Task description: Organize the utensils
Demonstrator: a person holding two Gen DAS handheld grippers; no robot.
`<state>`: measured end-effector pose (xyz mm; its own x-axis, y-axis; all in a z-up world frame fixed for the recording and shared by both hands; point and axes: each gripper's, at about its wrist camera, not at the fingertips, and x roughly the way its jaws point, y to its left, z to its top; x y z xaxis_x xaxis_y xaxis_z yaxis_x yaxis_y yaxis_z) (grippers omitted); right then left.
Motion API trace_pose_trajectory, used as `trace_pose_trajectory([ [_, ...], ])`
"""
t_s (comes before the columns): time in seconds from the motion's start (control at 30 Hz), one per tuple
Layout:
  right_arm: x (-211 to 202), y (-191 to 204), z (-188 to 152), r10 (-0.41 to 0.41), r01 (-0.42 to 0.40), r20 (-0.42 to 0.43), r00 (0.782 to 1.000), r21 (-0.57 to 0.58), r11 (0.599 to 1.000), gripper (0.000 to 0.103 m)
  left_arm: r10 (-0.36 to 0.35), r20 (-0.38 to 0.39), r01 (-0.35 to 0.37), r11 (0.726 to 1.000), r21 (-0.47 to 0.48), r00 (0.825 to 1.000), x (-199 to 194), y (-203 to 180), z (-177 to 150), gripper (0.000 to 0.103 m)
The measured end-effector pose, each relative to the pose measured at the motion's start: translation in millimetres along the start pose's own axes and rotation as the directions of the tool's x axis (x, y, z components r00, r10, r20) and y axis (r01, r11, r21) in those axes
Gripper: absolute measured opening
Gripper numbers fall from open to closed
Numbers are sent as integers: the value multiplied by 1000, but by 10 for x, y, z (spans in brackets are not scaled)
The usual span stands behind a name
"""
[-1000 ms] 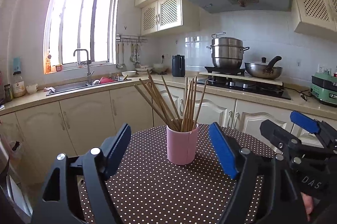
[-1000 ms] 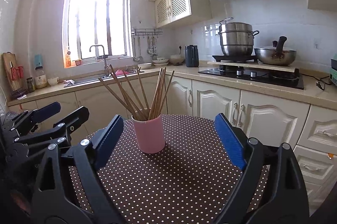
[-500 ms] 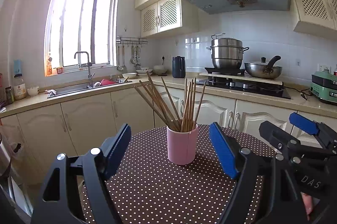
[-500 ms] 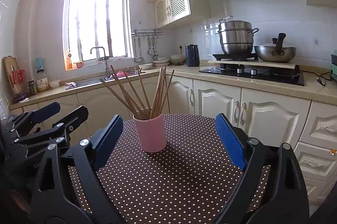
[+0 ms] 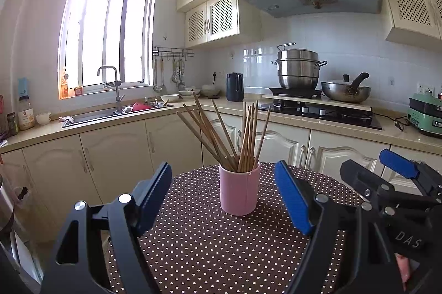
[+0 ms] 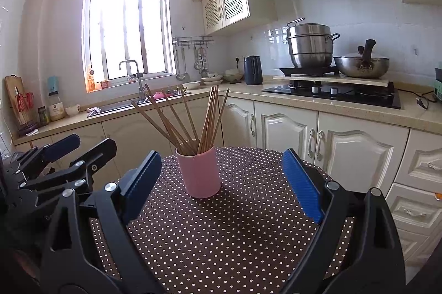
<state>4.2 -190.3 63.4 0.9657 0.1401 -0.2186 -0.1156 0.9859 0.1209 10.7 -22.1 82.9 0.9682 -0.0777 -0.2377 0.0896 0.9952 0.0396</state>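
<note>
A pink cup (image 5: 239, 190) stands upright on a round table with a brown polka-dot cloth (image 5: 210, 247). Several wooden chopsticks (image 5: 234, 134) stand in it, fanned out to the left and upright. My left gripper (image 5: 223, 197) is open and empty, just short of the cup, its blue pads either side of it. My right gripper (image 6: 221, 183) is open and empty, a little behind the cup (image 6: 199, 172) with the chopsticks (image 6: 193, 120). Each gripper shows at the edge of the other's view.
Cream kitchen cabinets (image 5: 116, 156) and a counter with a sink (image 5: 110, 111) run behind the table. A gas hob holds a steel steamer pot (image 5: 298, 70) and a wok (image 5: 345, 91). A black kettle (image 5: 234, 87) stands on the counter.
Both views have tilted slightly; the cup sits a touch higher and nearer in frame. Both grippers stay open and empty.
</note>
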Motion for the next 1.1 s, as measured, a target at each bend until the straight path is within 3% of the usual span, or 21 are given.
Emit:
trace_pose_trajectory([
  [1.1,12,4,-68,6,-5,-24,1000,23,1000,88,3,-7,-3,1000,4,1000,-20,-18,-35,76],
])
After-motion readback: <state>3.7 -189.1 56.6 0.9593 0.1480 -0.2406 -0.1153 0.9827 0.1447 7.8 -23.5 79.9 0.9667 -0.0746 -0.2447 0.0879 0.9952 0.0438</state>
